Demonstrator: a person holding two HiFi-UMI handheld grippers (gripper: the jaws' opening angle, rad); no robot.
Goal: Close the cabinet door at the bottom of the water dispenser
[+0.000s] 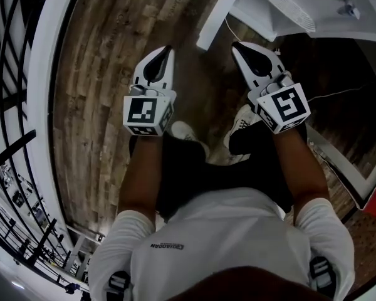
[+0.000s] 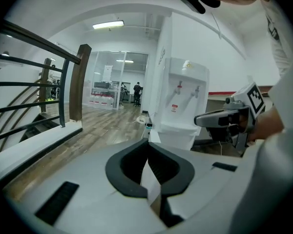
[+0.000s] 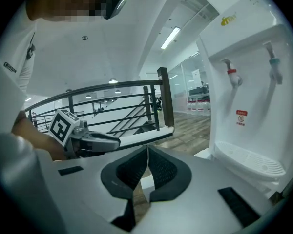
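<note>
The left claw [image 1: 168, 50] and right claw [image 1: 237, 46] are both pinched shut on nothing and held low side by side, likely ready to push. The cabinet door [image 1: 220, 14] appears to jut open from the water dispenser [image 1: 319, 8], just beyond them.

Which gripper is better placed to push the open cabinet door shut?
Probably the left gripper: it is on the floor side of the open cabinet door, while the right gripper sits on the side of the water dispenser.

Matt wood-plank floor [image 1: 106, 61]; glossy white plastic dispenser [image 2: 185, 82].
</note>
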